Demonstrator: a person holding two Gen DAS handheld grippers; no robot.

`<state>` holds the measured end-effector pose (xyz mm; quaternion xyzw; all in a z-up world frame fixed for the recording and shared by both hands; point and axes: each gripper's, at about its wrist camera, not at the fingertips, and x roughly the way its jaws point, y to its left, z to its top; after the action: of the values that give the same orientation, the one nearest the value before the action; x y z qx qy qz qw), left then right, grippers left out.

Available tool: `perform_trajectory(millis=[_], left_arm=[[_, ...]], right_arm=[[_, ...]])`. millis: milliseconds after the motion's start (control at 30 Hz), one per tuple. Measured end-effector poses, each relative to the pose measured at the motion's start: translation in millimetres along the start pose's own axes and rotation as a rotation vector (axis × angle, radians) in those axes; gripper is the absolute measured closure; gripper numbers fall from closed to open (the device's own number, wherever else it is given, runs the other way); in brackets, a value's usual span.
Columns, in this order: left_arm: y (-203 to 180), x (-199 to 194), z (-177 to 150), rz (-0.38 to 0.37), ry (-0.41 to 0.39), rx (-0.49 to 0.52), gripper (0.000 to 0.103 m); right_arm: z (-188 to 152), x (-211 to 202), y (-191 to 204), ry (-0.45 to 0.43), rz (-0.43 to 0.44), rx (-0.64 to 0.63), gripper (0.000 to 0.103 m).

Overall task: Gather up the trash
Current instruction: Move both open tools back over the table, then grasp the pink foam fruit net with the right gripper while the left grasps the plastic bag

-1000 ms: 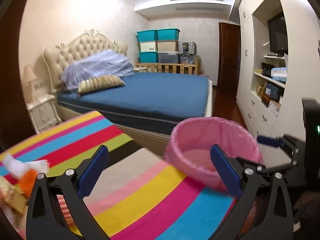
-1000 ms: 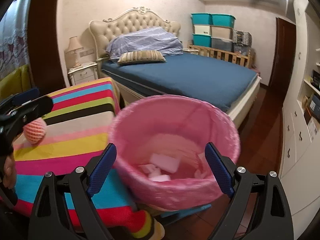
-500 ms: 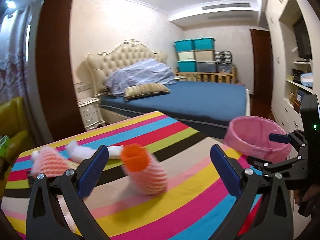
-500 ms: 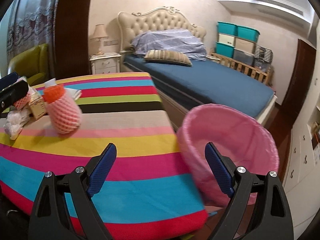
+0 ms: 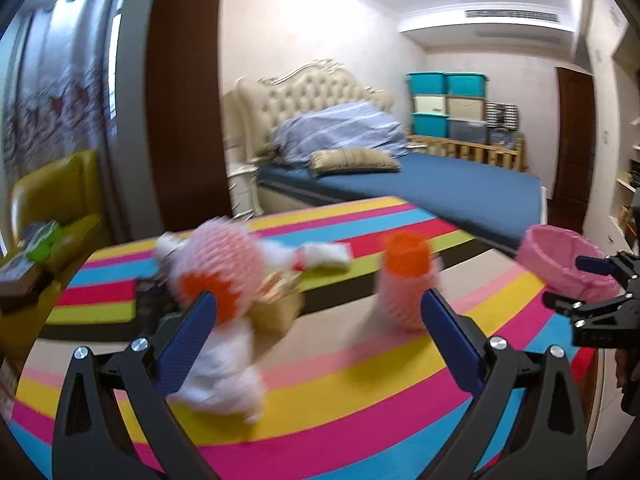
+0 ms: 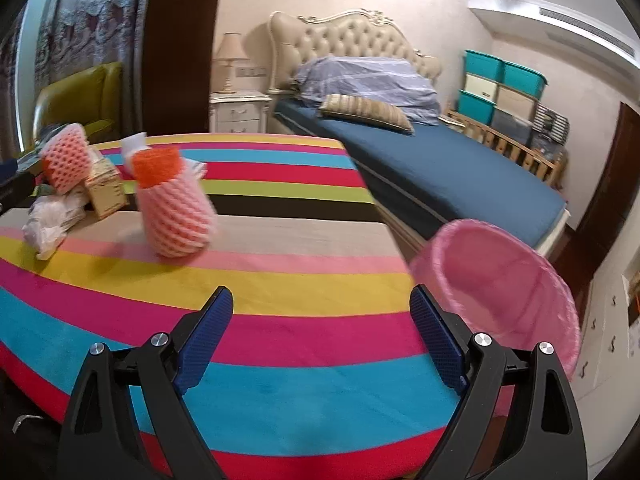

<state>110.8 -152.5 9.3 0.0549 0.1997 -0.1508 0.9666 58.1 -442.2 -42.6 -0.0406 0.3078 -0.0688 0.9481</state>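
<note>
Trash lies on a striped tablecloth [image 6: 304, 292]. A pink foam net sleeve with an orange top [image 6: 174, 208] stands upright; it also shows in the left wrist view [image 5: 406, 280]. A second foam net [image 5: 218, 264] lies on a small cardboard box [image 5: 280, 312] and crumpled white plastic [image 5: 224, 380]; it also shows in the right wrist view [image 6: 66, 158]. A pink-lined bin [image 6: 504, 276] stands beside the table's right edge. My left gripper [image 5: 318, 344] is open and empty, just short of the pile. My right gripper [image 6: 320, 340] is open and empty over the table's near part.
A blue bed [image 6: 440, 160] stands behind the table, with a white nightstand [image 6: 240, 110] and stacked storage boxes [image 6: 500, 88]. A green chair [image 6: 80, 96] stands at the left. My right gripper shows at the left view's right edge [image 5: 592, 304].
Both grippers have swung left, away from the bin and toward the trash pile. The left gripper has come closer to the foam nets and white plastic. Both have stayed open.
</note>
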Motion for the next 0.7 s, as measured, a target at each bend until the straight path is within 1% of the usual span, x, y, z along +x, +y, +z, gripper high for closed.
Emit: perform_trajectory(millis=[133, 300, 433, 567, 700], left_arm=[[41, -3, -15, 0.067, 0.047, -0.075, 0.005], [98, -11, -41, 0.140, 0.103, -0.218, 0.005], [131, -17, -60, 0.171, 0.139, -0.298, 0.005], [149, -23, -71, 0.198, 0.165, -0.323, 0.005], [152, -27, -75, 0.213, 0.177, -0.294, 0.005]], right_arm=[[3, 5, 24, -0.006, 0.075, -0.015, 0.018], [8, 19, 56, 0.009, 0.154, -0.038, 0.018], [16, 30, 74, 0.013, 0.178, -0.046, 0.018], [26, 41, 90, 0.021, 0.190, -0.048, 0.018], [38, 55, 100, 0.032, 0.195, -0.039, 0.018]])
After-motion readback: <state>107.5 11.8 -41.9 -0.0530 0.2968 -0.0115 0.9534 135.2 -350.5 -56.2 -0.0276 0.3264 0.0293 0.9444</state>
